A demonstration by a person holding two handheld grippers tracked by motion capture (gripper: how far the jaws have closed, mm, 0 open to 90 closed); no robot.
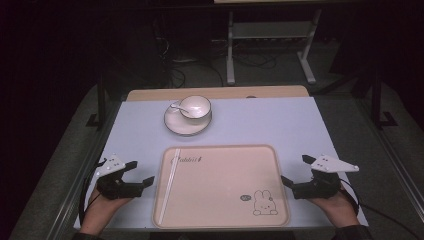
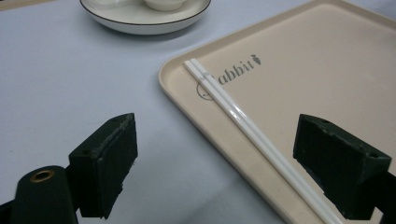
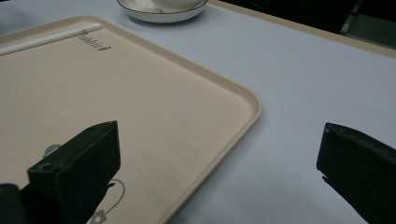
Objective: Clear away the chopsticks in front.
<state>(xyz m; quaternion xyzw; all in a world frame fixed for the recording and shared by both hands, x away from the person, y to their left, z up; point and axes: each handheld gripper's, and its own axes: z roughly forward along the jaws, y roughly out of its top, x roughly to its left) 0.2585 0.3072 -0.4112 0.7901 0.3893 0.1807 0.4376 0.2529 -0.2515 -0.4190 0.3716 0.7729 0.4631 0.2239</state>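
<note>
White chopsticks (image 2: pixel 252 126) lying flat on the tan tray (image 1: pixel 220 215), near its left edge. Left gripper (image 1: pixel 136 173) wide apart, holding nothing. Right gripper (image 1: pixel 295 170) wide apart too, holding nothing.

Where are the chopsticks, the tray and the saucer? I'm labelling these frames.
chopsticks (image 2: pixel 243 119), left gripper view, middle of the white pair.
tray (image 1: pixel 225 187), high view, bare floor of the tray.
saucer (image 1: pixel 172 122), high view, left rim.
</note>
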